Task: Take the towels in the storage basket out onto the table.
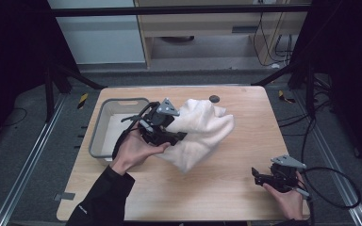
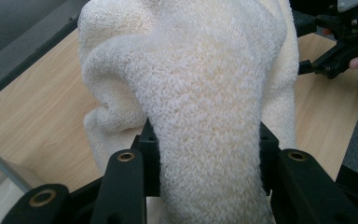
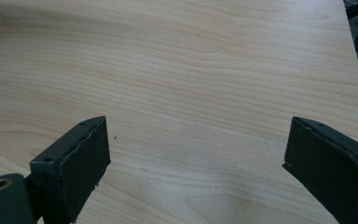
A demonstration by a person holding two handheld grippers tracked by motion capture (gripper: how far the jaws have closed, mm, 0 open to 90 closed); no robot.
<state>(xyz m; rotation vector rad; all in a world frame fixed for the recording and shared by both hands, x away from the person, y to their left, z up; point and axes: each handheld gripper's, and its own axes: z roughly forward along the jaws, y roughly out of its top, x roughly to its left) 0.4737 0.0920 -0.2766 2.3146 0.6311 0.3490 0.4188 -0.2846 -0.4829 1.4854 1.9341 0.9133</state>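
Note:
A cream terry towel (image 1: 201, 131) hangs bunched above the middle of the wooden table (image 1: 231, 188). My left gripper (image 1: 172, 136) is shut on a thick fold of that towel (image 2: 205, 116), which fills the gap between the two black jaws in the left gripper view. My right gripper (image 1: 259, 175) rests low near the table's front right corner, held in a hand. Its jaws stand wide apart in the right gripper view, with bare wood between them, so the right gripper (image 3: 196, 154) is open.
A grey plastic bin (image 1: 104, 113) sits at the table's left side, just behind my left hand. A small dark round disc (image 1: 214, 98) lies near the far edge. Black cable (image 1: 332, 186) loops off the right edge.

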